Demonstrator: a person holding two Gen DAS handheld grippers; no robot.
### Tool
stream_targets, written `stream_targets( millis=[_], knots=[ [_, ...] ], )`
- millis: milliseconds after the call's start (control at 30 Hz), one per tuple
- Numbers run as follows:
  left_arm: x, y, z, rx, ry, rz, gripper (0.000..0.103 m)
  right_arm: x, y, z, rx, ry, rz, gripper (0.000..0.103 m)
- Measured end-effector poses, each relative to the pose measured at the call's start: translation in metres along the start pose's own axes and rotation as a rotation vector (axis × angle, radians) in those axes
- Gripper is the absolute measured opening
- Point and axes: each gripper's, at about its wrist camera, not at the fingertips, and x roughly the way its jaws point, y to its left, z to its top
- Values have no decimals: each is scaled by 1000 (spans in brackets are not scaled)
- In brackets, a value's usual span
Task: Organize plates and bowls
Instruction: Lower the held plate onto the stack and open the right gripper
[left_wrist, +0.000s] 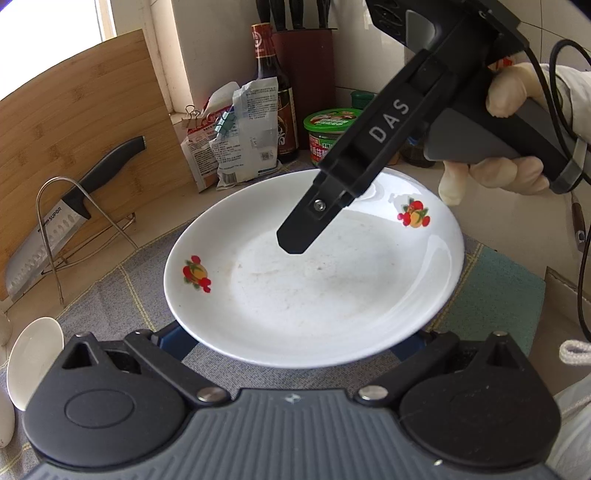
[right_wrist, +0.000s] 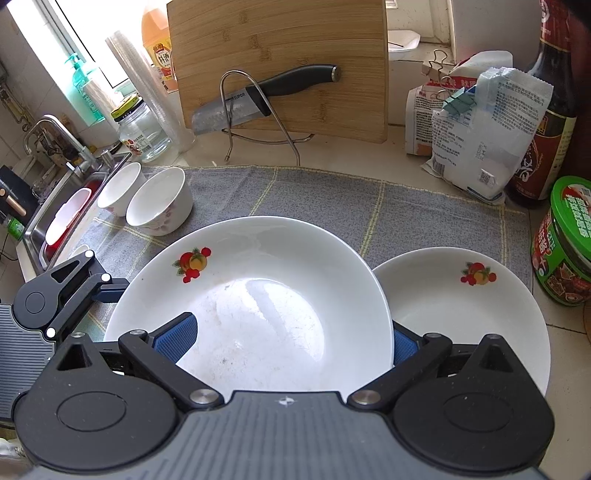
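A white plate with fruit prints (left_wrist: 314, 295) (right_wrist: 258, 295) fills the space in front of both grippers, above the grey mat (right_wrist: 332, 199). Its right rim overlaps a second fruit-print plate (right_wrist: 461, 325). My left gripper (left_wrist: 290, 345) is open, and both blue pads disappear under the plate's near rim; one of its fingers (right_wrist: 109, 288) meets the plate's left edge. My right gripper (right_wrist: 291, 339) is also open and straddles the rim. Its left pad (right_wrist: 177, 338) lies over the plate's inside, and the right pad sits outside the rim. Two white bowls (right_wrist: 159, 206) (right_wrist: 120, 192) stand on the mat's far left.
A bamboo cutting board (right_wrist: 280, 66) and a knife (right_wrist: 258, 96) on a wire rack stand at the back. Clipped bags (right_wrist: 476, 140), a sauce bottle (right_wrist: 546, 122) and a green tub (right_wrist: 565, 243) crowd the right. A sink (right_wrist: 66, 214) lies left. A gloved hand (left_wrist: 509, 170) holds the right gripper.
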Motion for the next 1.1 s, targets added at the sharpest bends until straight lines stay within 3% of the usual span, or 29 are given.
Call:
stream_targets(
  millis=[667,1100],
  knots=[
    [21,-31,19,117,-10,-129,103,-35,-37,-41,148,-47,-90,103],
    [41,-40,28,152,-2,-163,102,-40,-59,-50,199,-56,-116,103]
  ],
)
